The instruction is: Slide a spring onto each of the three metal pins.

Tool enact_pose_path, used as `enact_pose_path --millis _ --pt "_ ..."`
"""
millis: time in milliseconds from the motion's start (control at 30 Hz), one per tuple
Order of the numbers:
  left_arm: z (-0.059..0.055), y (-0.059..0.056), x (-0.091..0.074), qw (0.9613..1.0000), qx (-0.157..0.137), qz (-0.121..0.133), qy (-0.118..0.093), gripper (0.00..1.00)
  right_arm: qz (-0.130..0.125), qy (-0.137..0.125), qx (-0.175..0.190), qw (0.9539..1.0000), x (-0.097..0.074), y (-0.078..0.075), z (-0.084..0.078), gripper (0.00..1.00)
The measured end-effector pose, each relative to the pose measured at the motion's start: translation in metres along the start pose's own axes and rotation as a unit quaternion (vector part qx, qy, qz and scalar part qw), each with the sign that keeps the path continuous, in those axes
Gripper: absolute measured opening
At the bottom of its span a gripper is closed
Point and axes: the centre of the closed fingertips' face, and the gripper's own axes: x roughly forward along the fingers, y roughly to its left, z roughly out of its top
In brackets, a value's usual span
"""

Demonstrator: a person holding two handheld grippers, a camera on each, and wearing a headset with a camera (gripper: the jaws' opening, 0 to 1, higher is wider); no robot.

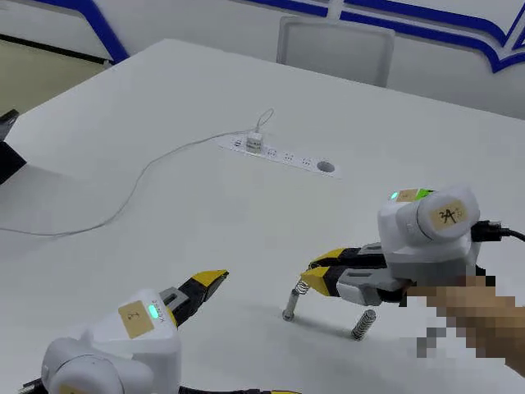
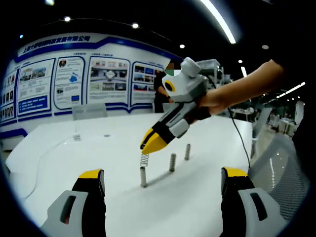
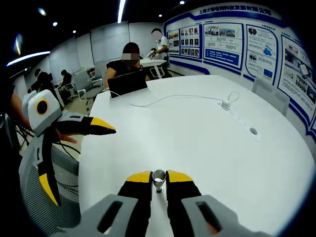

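Note:
My right gripper (image 1: 310,277) is shut on a small steel spring (image 1: 301,288), holding it at the top of an upright metal pin (image 1: 289,309). In the right gripper view the spring (image 3: 158,177) sits end-on between the yellow tips. The left gripper view shows the spring (image 2: 144,159) partly over the pin (image 2: 143,177). Behind it stand two more pins that carry springs (image 2: 172,162) (image 2: 187,151). One of these sprung pins (image 1: 363,324) stands below the right gripper. My left gripper (image 1: 244,338) hangs open and holds nothing, a short way left of the pins.
A white power strip (image 1: 279,153) with a plugged-in charger and its cable (image 1: 139,176) lies across the middle of the white table (image 1: 164,107). A chair (image 1: 335,48) stands at the far edge. People sit at a laptop (image 3: 127,81) beyond the table.

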Motion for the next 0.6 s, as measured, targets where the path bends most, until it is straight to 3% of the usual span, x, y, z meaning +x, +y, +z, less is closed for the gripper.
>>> enact_pose_path --millis 367,600 --pt "-0.004 0.0 0.0 1.0 -0.003 0.001 0.009 1.0 0.005 0.022 0.0 0.9997 0.012 0.002 -0.009 0.11" --pt "-0.004 -0.002 0.0 0.9999 -0.006 -0.004 0.01 1.0 0.005 0.042 -0.029 0.9987 0.023 0.005 -0.017 0.11"
